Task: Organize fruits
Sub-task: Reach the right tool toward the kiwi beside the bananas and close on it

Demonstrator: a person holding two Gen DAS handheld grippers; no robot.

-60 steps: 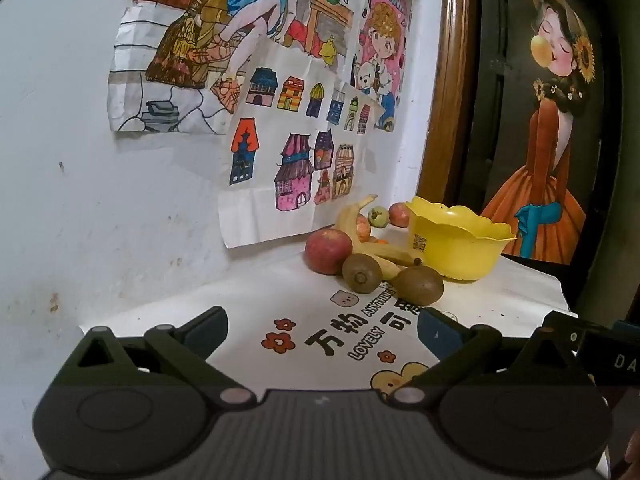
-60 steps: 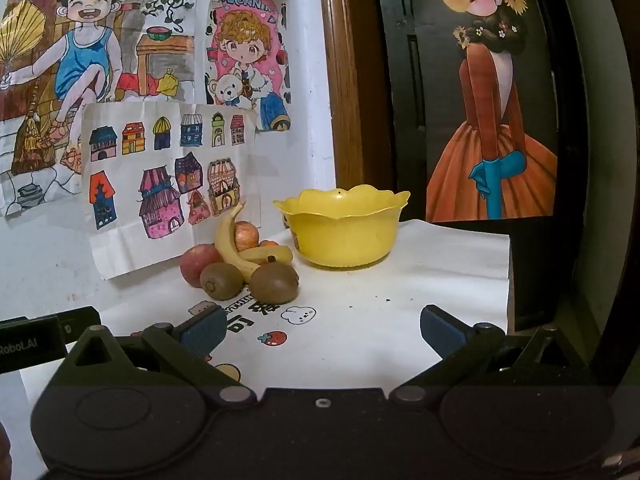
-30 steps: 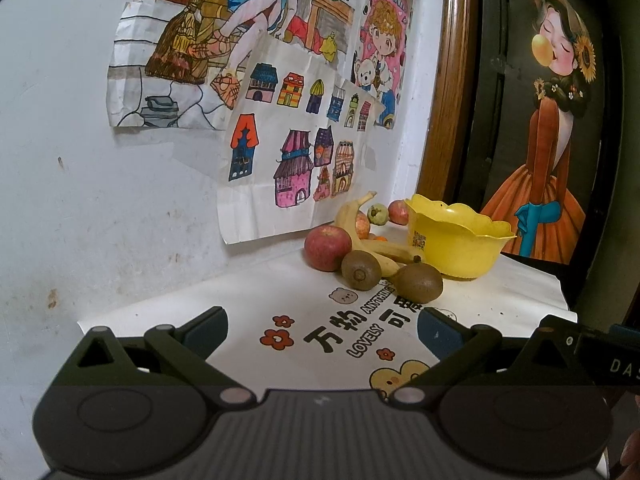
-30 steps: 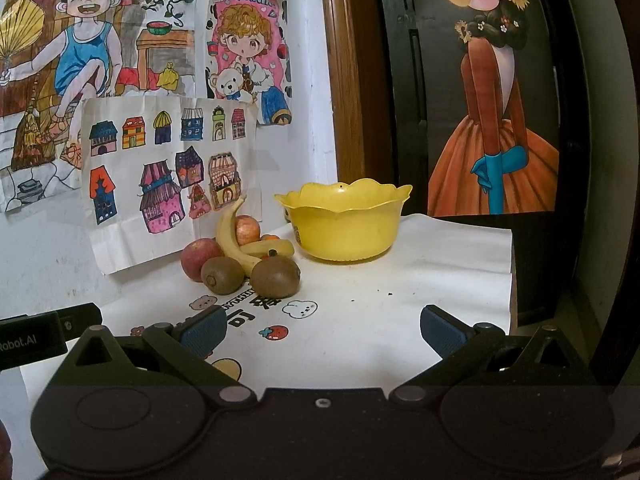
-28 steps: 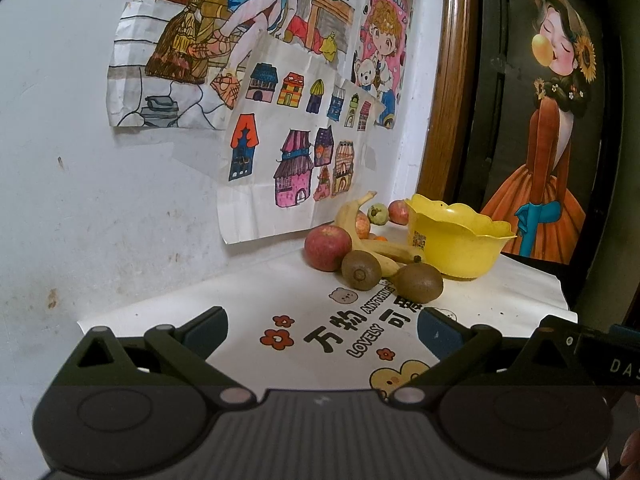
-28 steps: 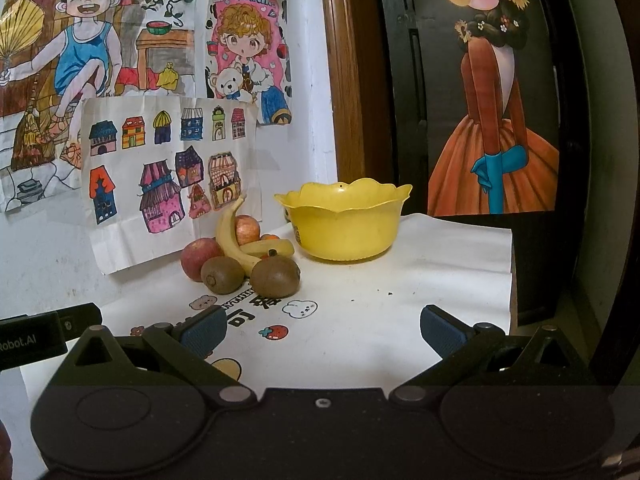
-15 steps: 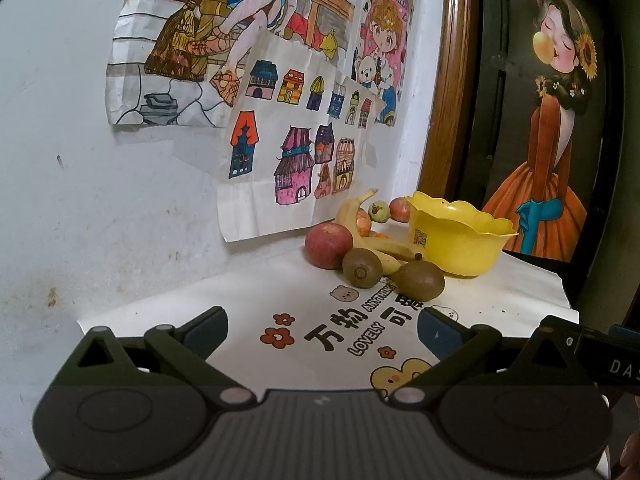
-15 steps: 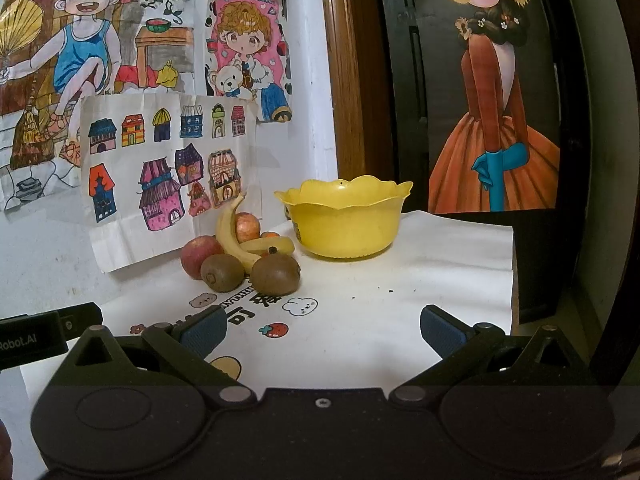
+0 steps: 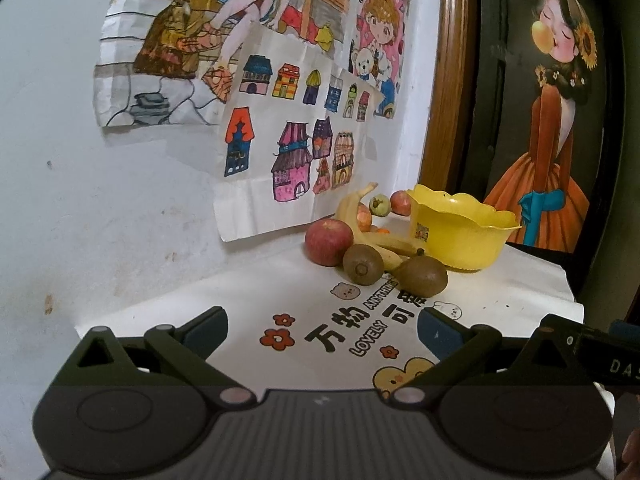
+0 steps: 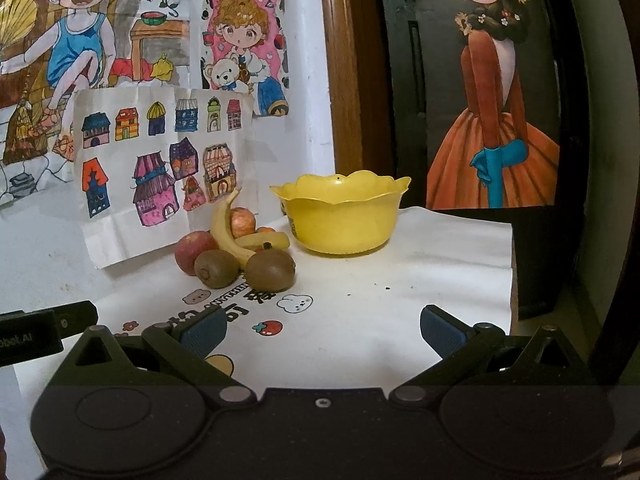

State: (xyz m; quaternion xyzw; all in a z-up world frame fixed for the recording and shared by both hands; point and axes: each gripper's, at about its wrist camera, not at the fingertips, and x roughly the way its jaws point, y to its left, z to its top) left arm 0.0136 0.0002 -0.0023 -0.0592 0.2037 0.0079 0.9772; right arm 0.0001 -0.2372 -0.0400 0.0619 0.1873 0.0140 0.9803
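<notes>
A pile of fruit lies on the white printed cloth [image 9: 520,292] by the wall: a red apple [image 9: 329,236] [image 10: 195,249], two brown kiwis [image 9: 363,264] [image 9: 423,276] [image 10: 216,268] [image 10: 270,269], bananas [image 9: 376,236] [image 10: 228,228], a second apple [image 10: 242,221], and behind them a small green fruit [image 9: 379,205]. A yellow scalloped bowl [image 9: 460,232] [image 10: 340,212] stands to the right of the pile. My left gripper [image 9: 322,332] and right gripper [image 10: 322,330] hang well short of the fruit, both open with nothing between their fingers.
The white wall with taped children's drawings [image 9: 288,128] rises right behind the fruit. A brown wooden frame [image 10: 356,80] and a dark panel with a painted girl [image 10: 492,100] close off the back right. The table's right edge [image 10: 512,272] drops off beside the bowl.
Both grippers have drifted slightly toward the fruit and bowl, which now sit a little lower and larger in view. Both stayed open; no fruit moved.
</notes>
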